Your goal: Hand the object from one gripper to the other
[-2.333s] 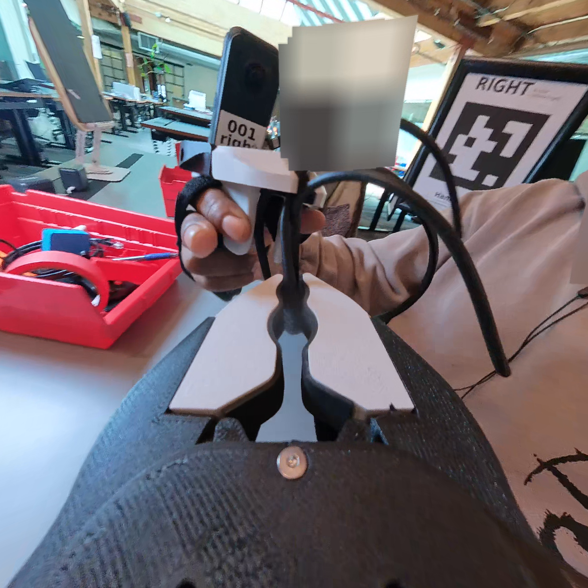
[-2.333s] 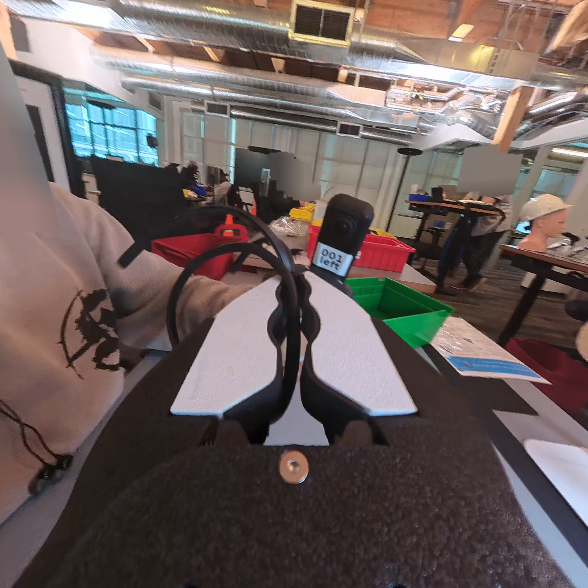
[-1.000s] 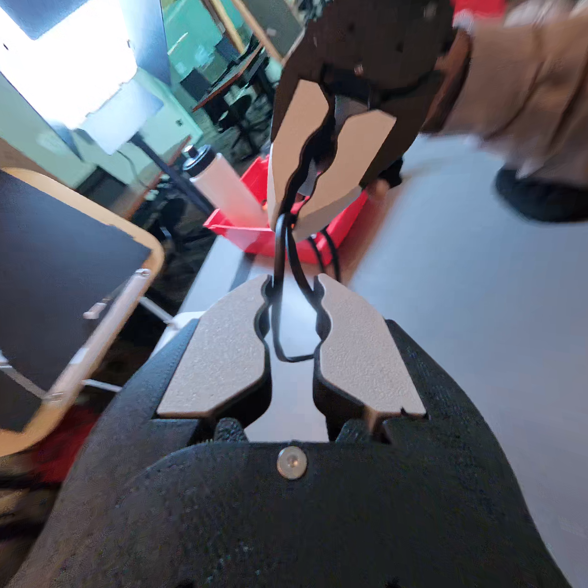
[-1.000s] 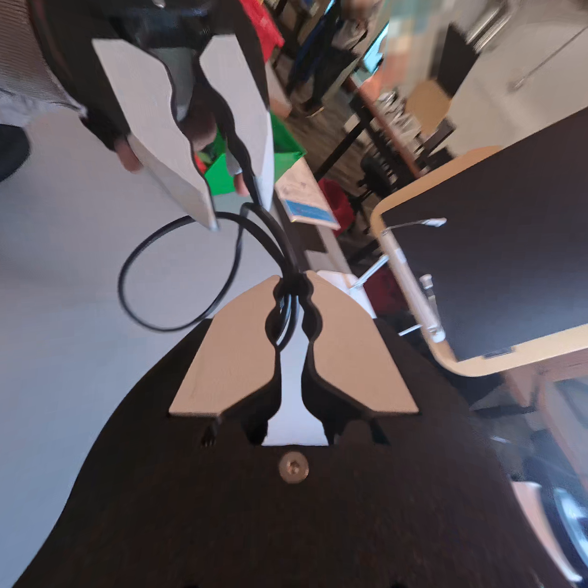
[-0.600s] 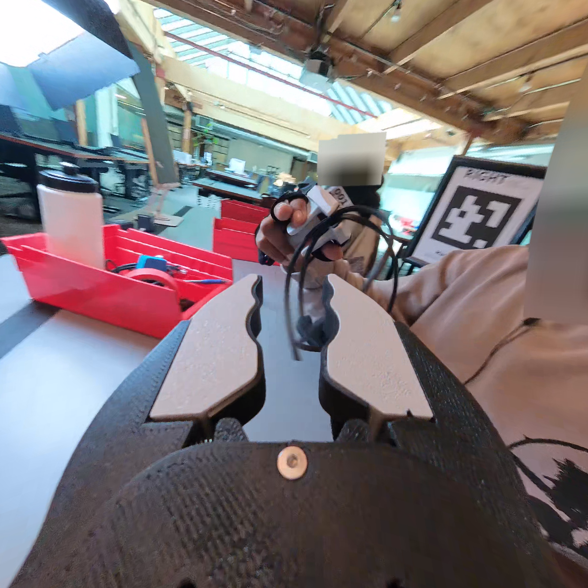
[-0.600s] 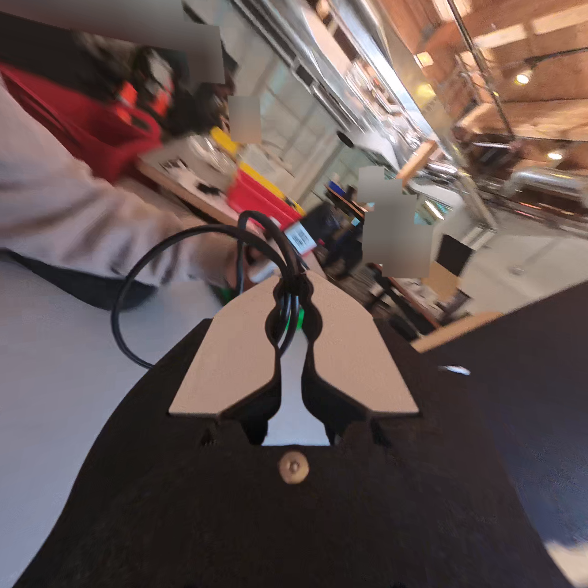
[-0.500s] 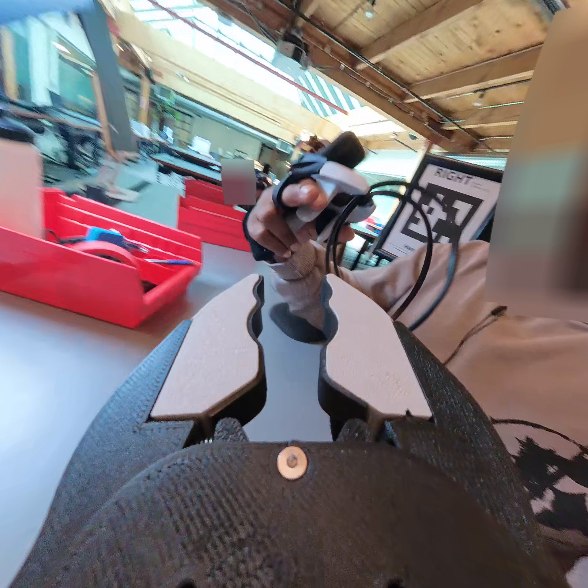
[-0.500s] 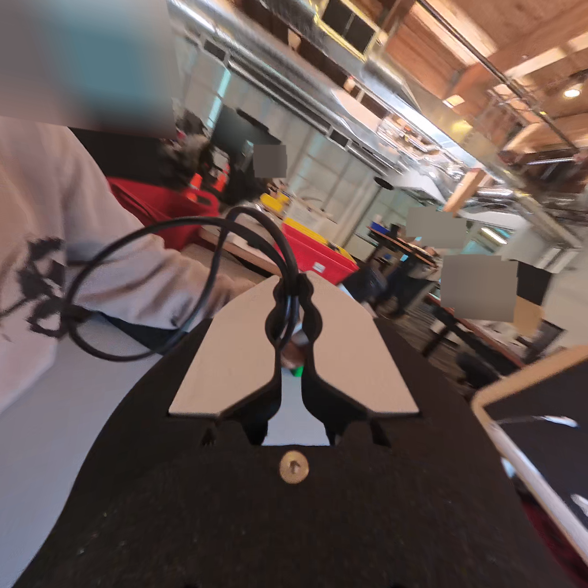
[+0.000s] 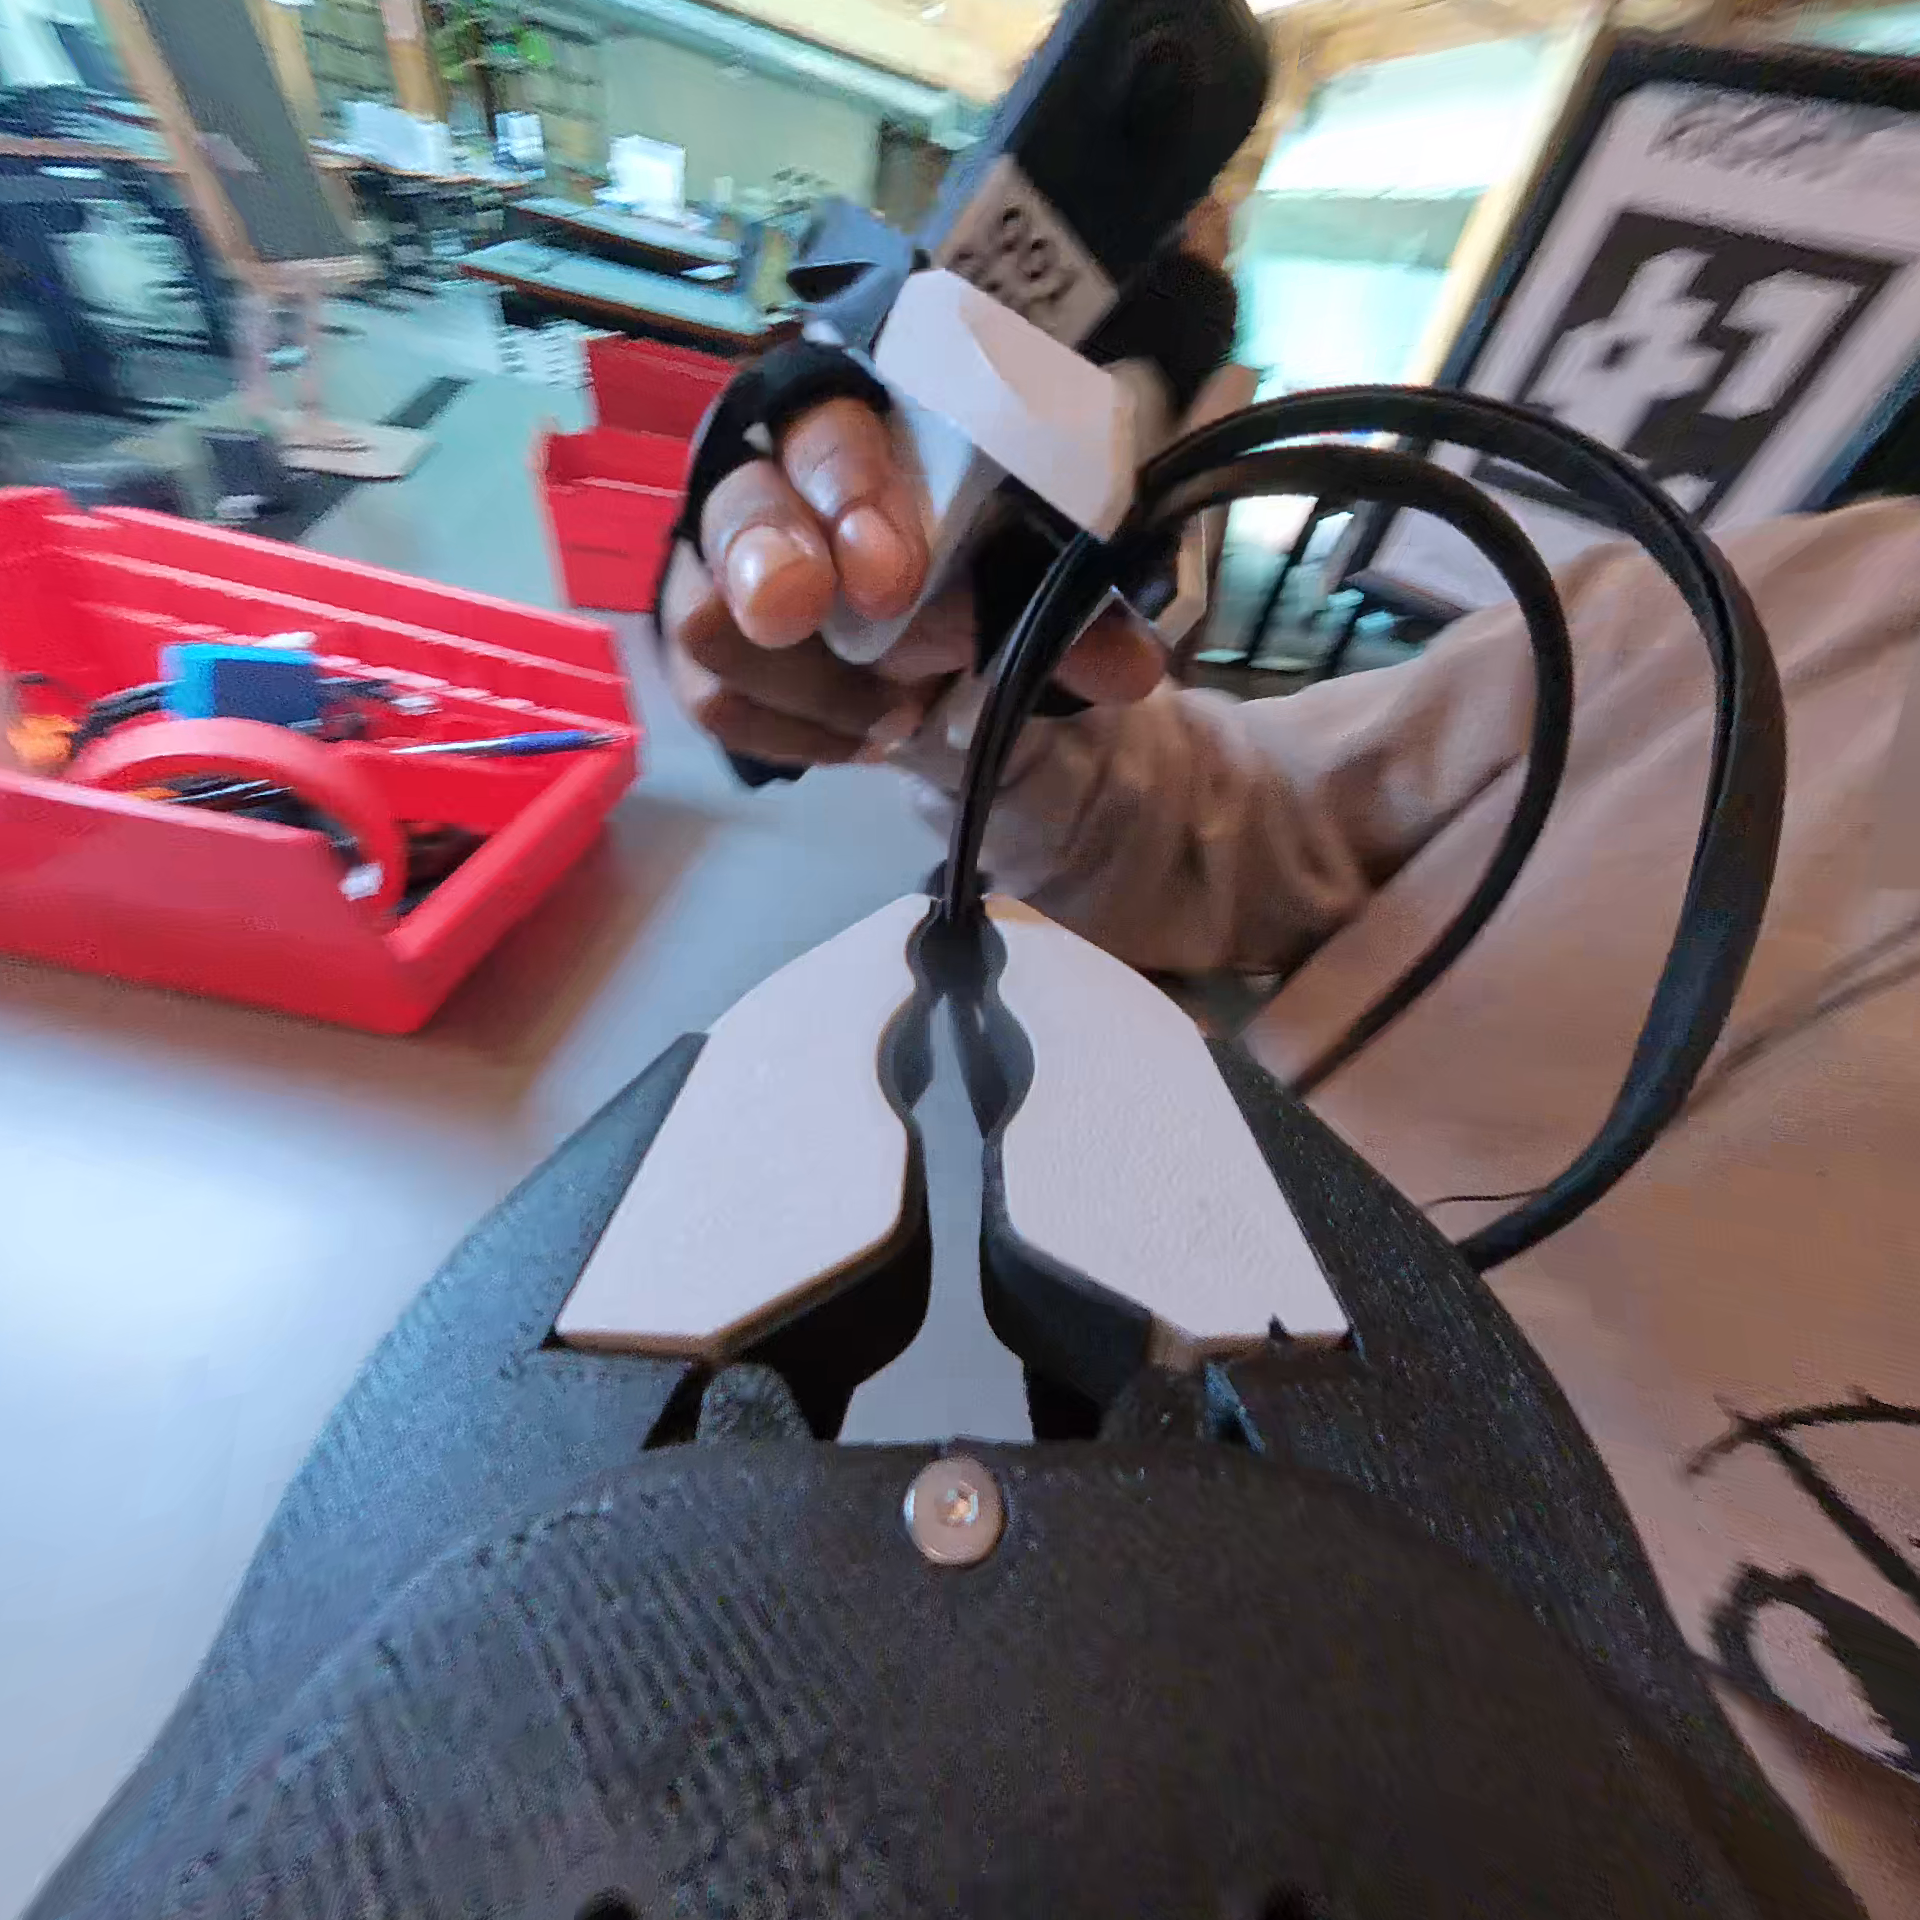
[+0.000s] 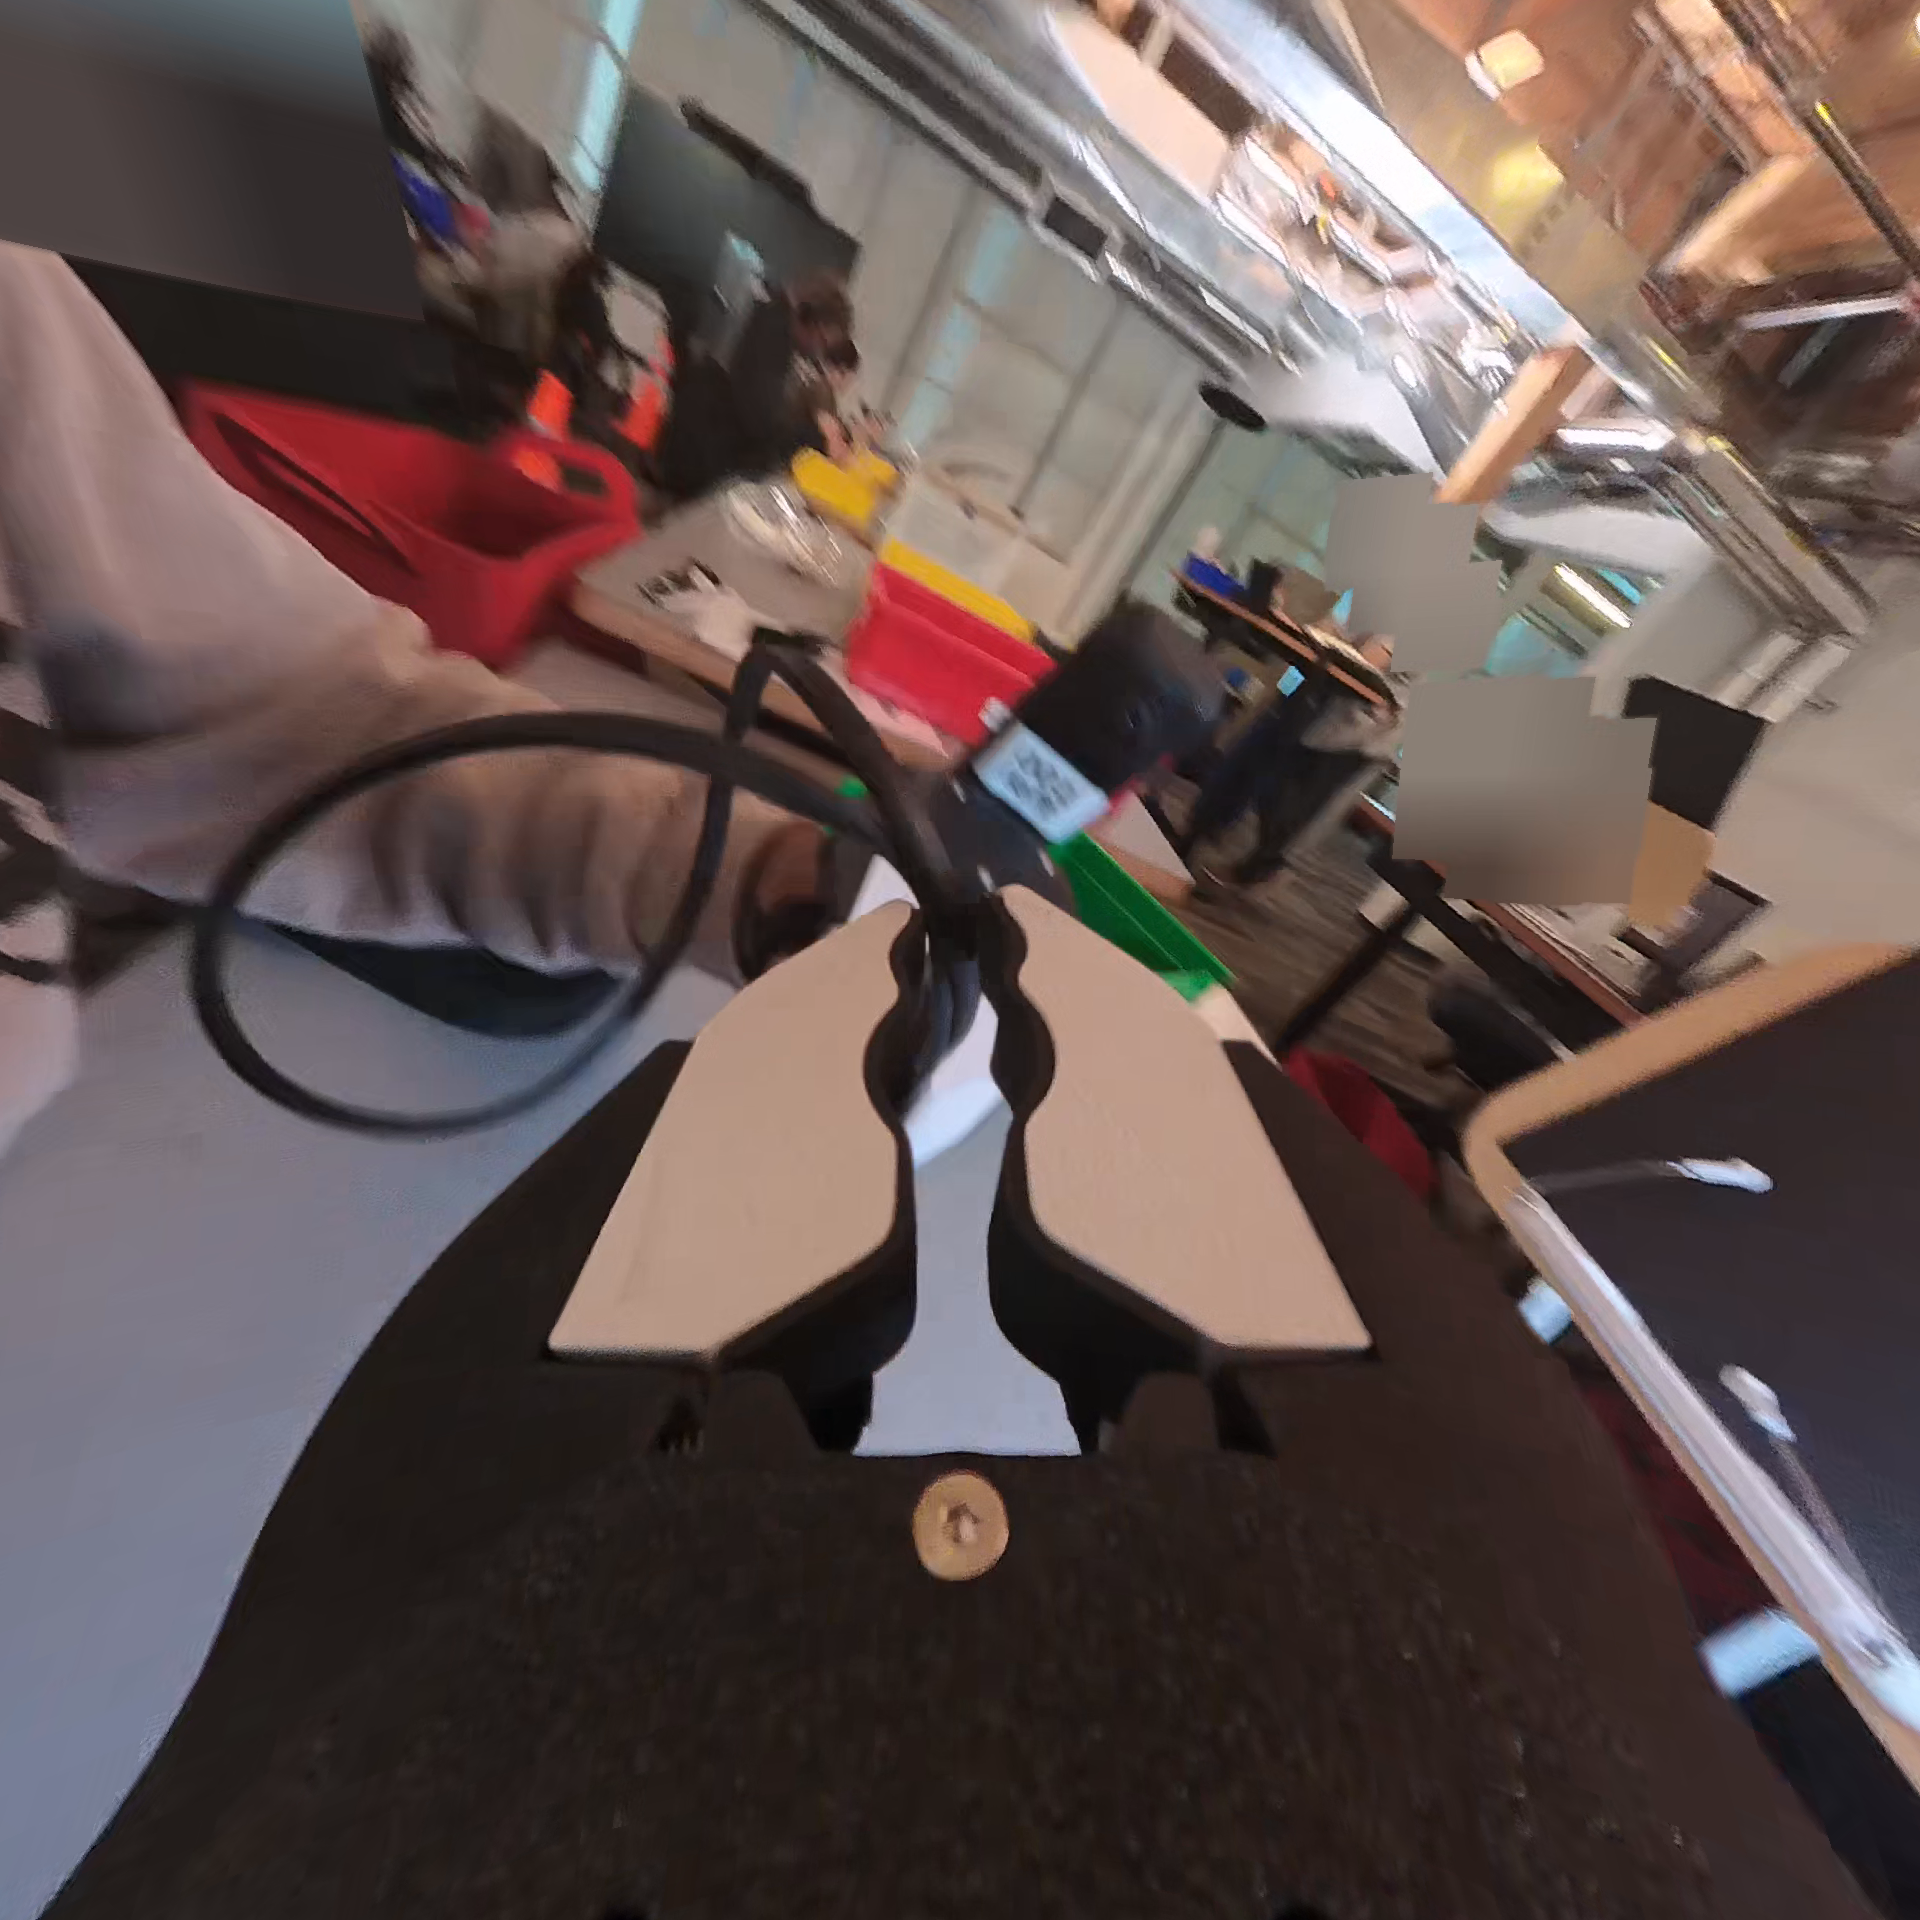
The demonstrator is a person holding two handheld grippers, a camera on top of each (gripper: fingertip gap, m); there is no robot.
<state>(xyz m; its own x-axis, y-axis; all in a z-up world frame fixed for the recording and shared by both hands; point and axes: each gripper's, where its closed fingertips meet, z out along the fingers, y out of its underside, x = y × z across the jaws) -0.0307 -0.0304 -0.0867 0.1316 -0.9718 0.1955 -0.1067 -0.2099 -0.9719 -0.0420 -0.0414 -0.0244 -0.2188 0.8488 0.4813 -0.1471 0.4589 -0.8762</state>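
A black cable loops out to the right in the left wrist view. My left gripper is shut on it at the fingertips. Just beyond, a hand holds my right gripper, whose white finger sits by the same cable. In the right wrist view my right gripper is shut on the cable, whose loop hangs to the left. The left gripper's black camera shows right behind my fingertips. Both grippers hold the cable above the grey table.
A red bin with a red tape roll, cables and a pen sits at the left. A framed marker board stands behind the person's sleeve. A green bin and a dark panel with a wooden edge lie to the right. Some 6 centimeters of space lies between my two pairs of fingers.
Half a second ago my left gripper was open and empty, apart from the right one. Now it has closed on the cable next to the right gripper, which has kept its hold.
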